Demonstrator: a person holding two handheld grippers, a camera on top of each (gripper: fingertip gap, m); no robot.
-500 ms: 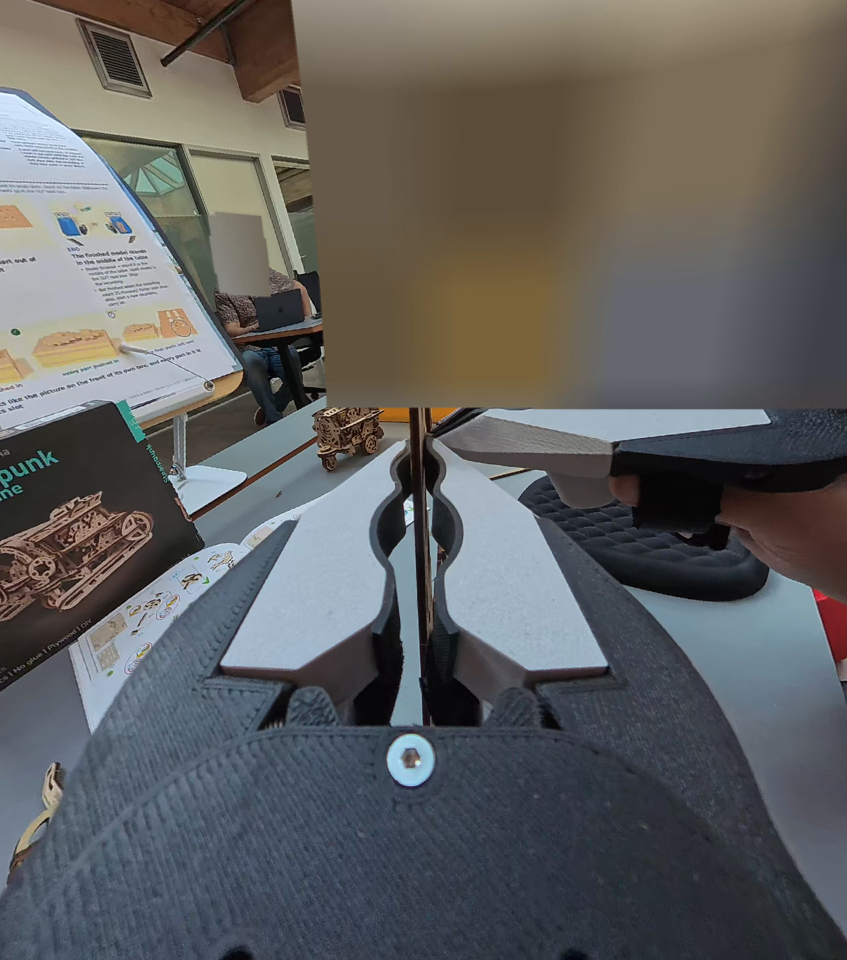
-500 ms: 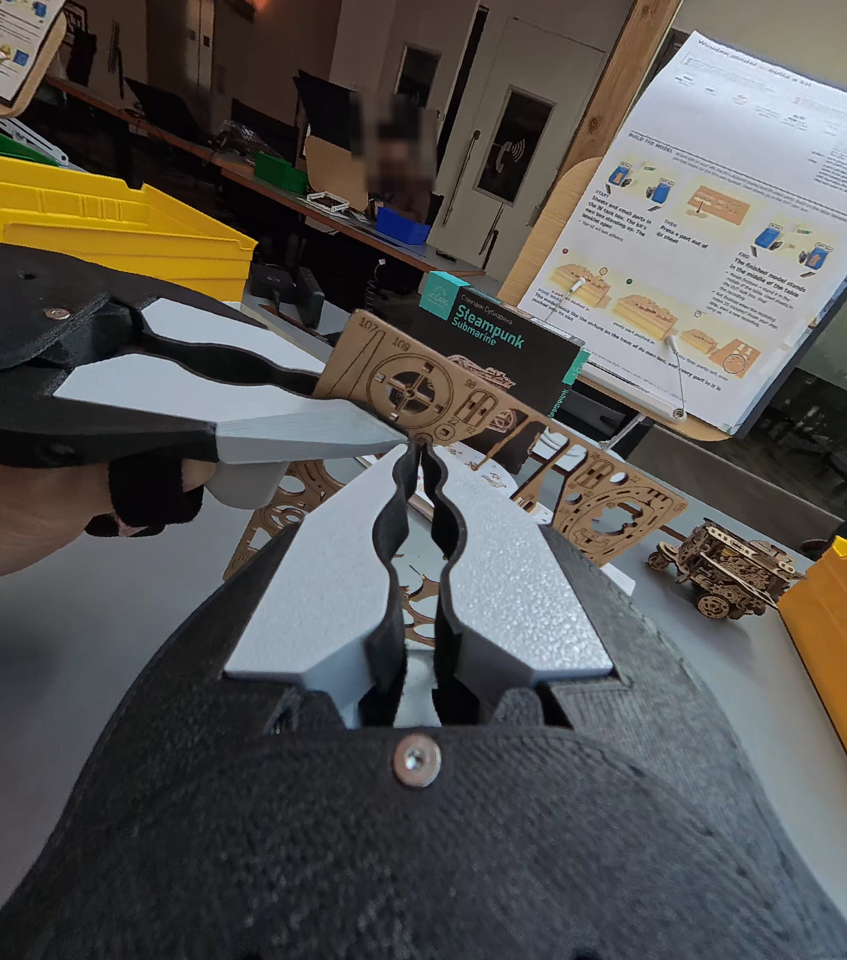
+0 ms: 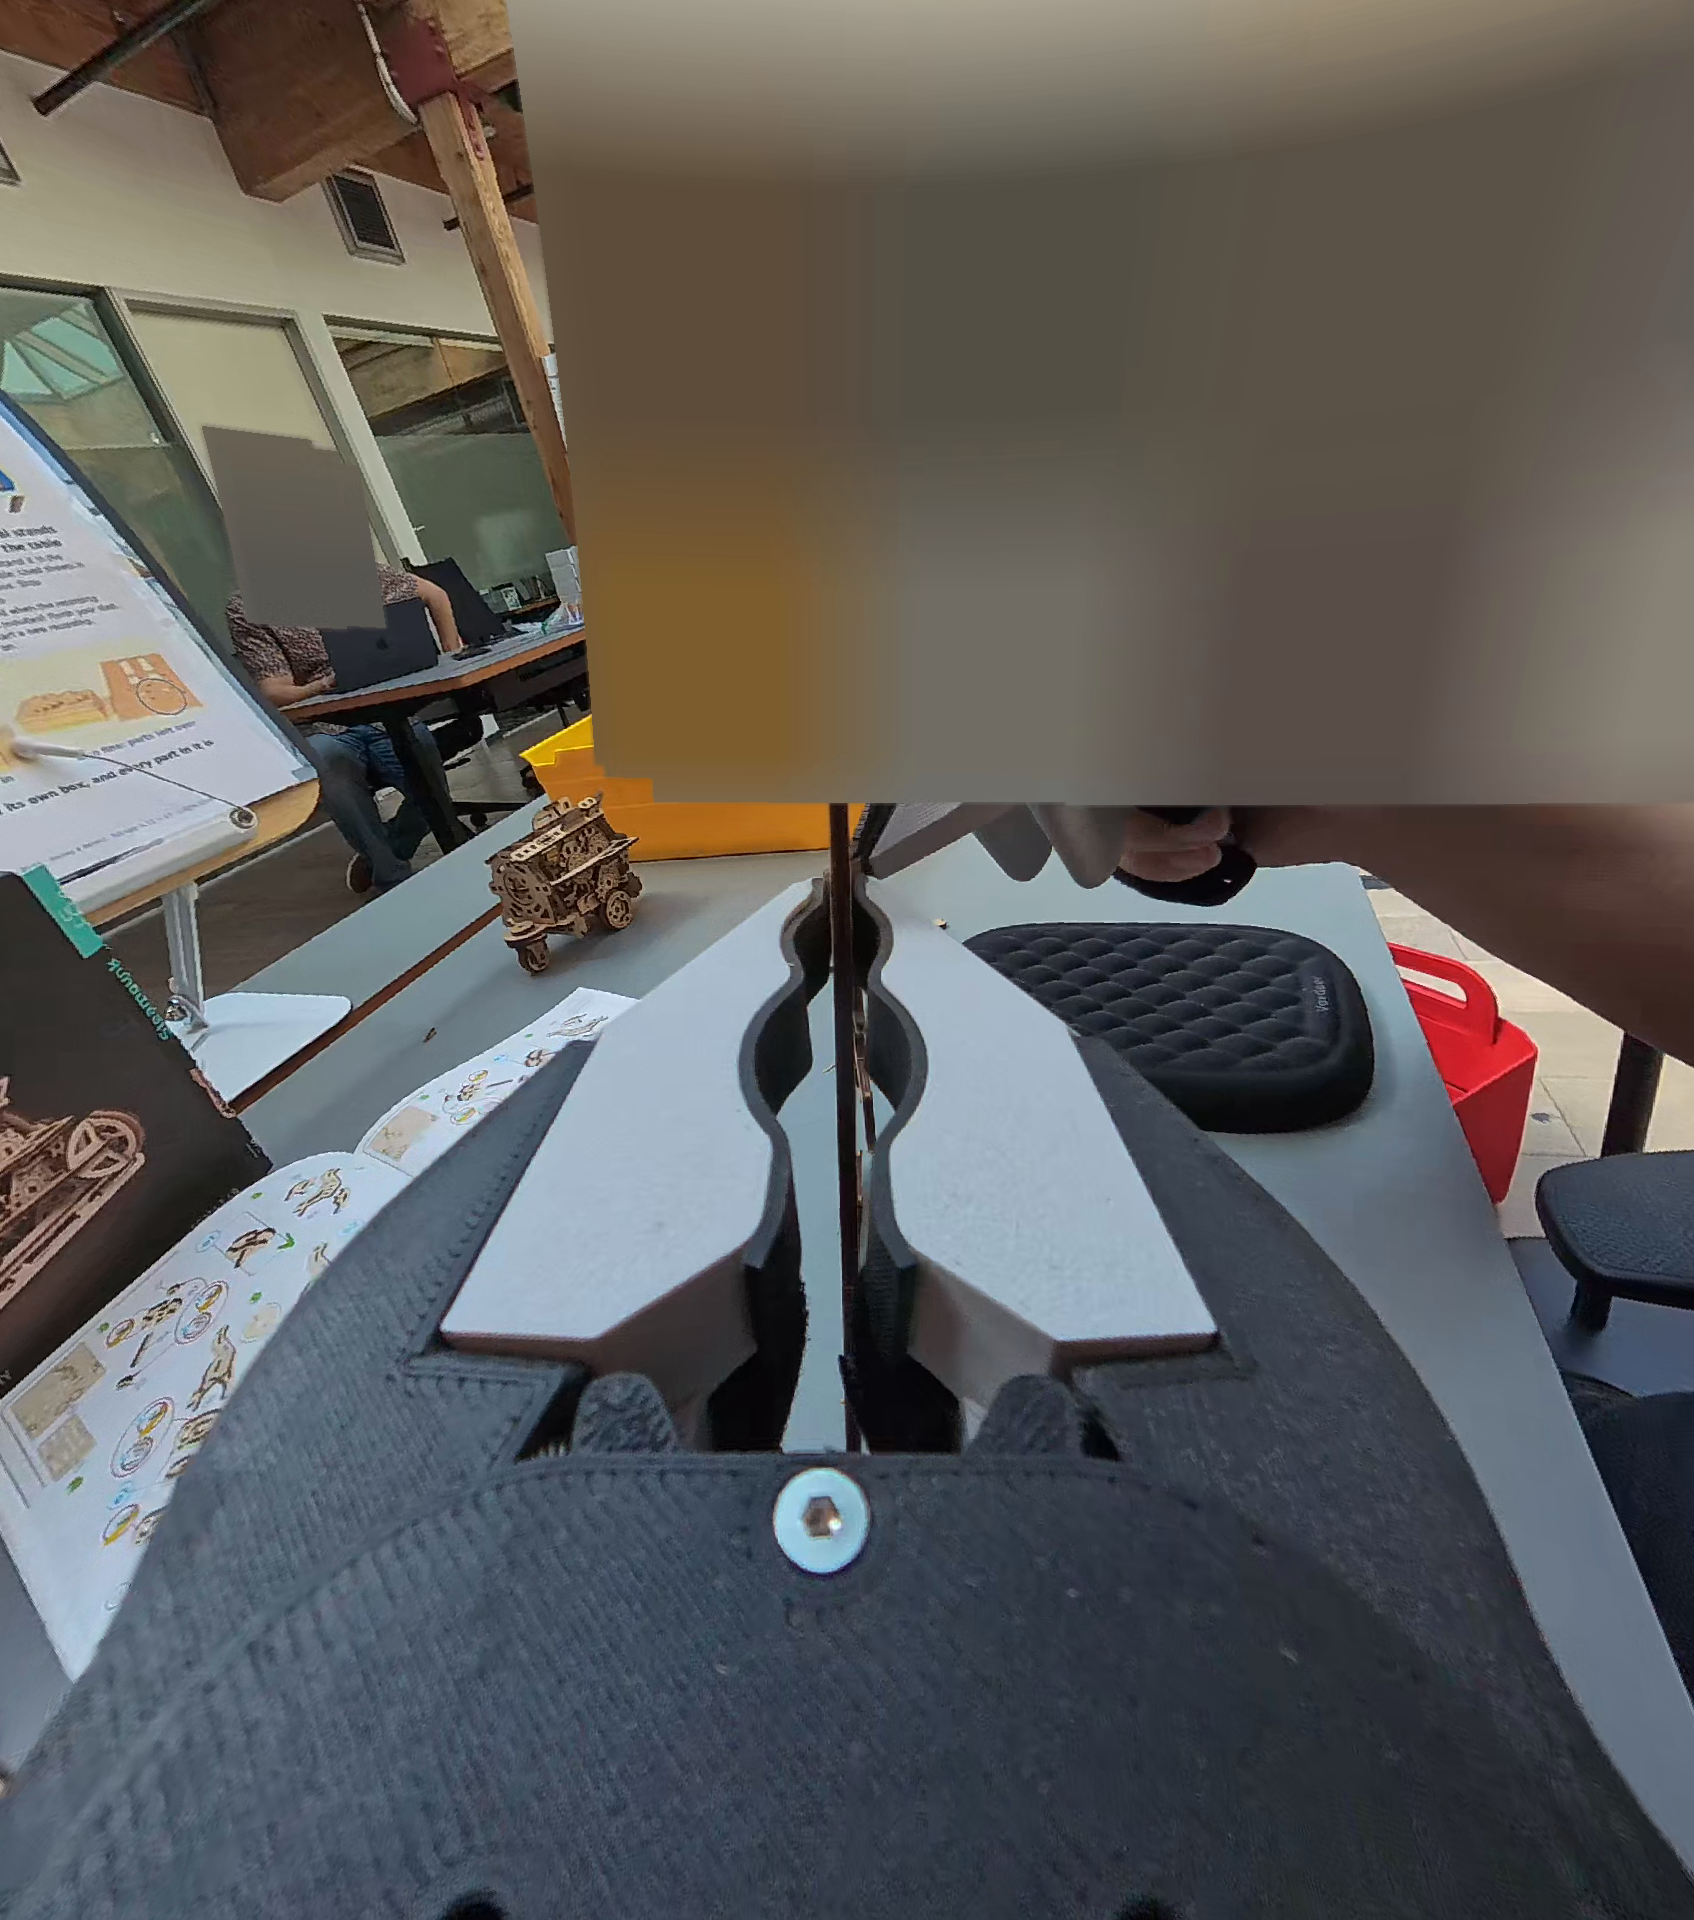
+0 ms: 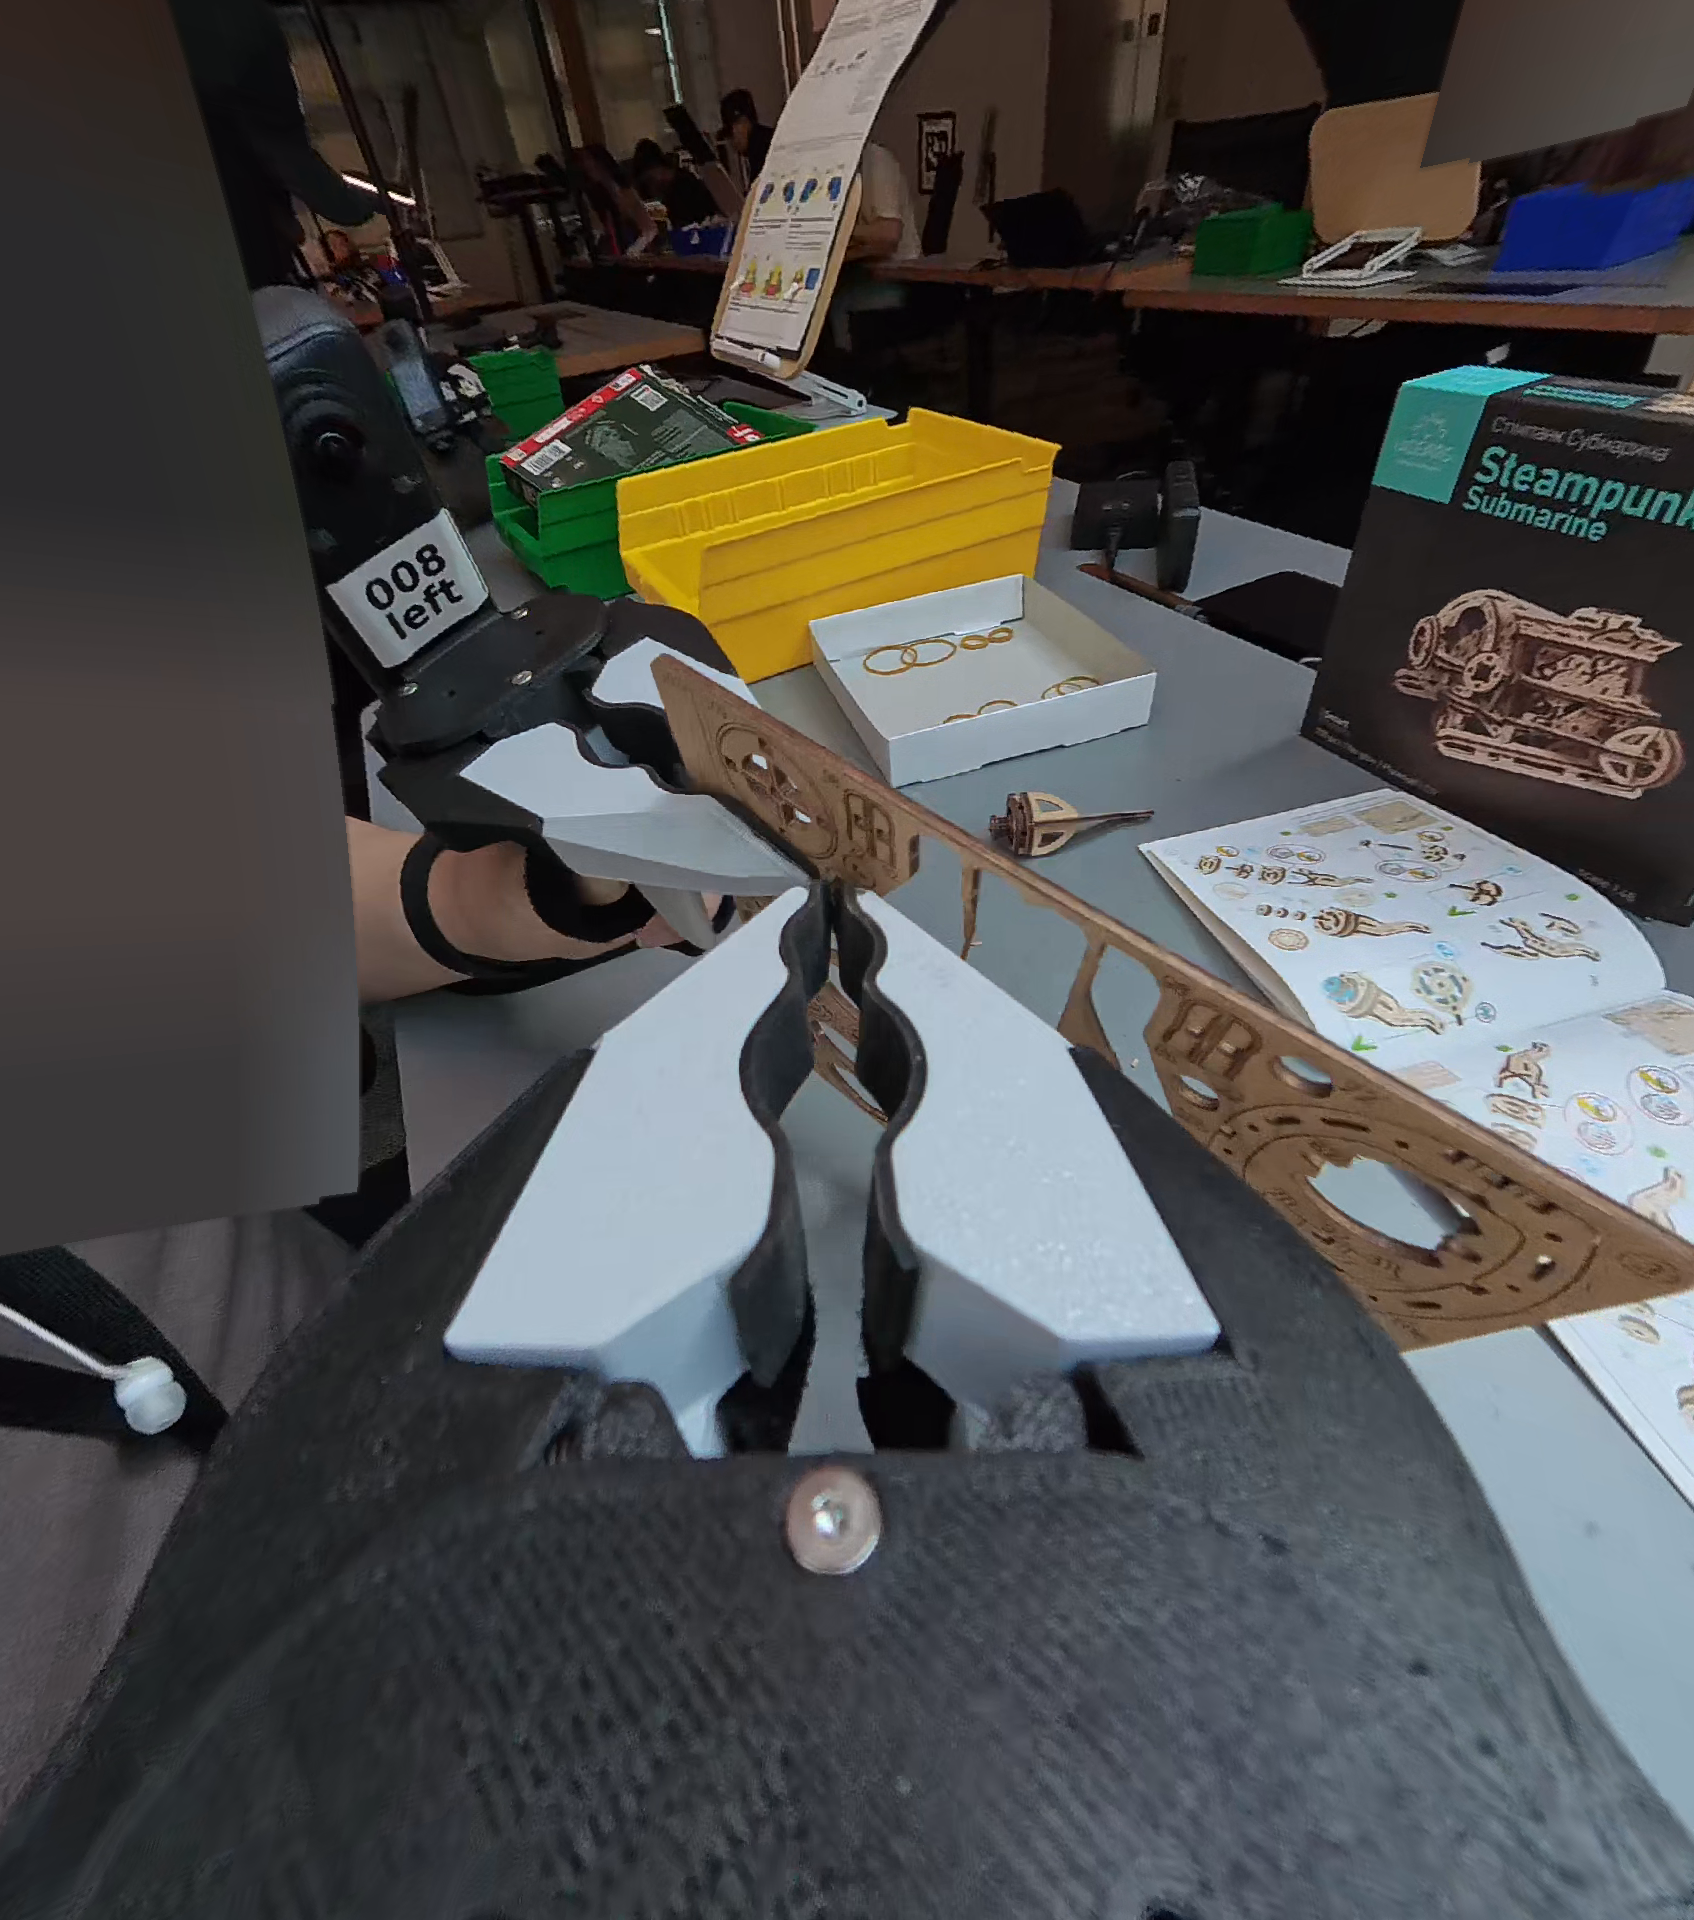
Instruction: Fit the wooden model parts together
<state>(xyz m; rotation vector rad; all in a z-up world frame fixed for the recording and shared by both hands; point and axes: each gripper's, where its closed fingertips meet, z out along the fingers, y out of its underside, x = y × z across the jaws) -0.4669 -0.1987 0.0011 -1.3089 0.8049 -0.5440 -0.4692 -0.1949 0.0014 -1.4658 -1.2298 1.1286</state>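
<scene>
Item: thin plywood parts sheet (image 4: 1175, 997), laser-cut, held in the air above the grey table (image 4: 1227, 769), edge-on in the left wrist view. Left gripper (image 3: 838, 904) clamped on the sheet's end. Right gripper (image 4: 827, 904) nearly closed, tips at the sheet's lower edge; whether it pinches a part cannot be told. Handling, judged: light, stiff, brittle at thin bridges; grip solid border, not cut-outs. Nearby: instruction booklet (image 4: 1445, 956), product box (image 4: 1549, 623).

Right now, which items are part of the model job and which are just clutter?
In use:
- wooden parts sheet, held edge-on by left gripper
- right gripper, tips at the sheet
- instruction booklet
- small wooden assembly

Lying about:
- yellow bin
- green bin
- black cushion
- red container
</scene>
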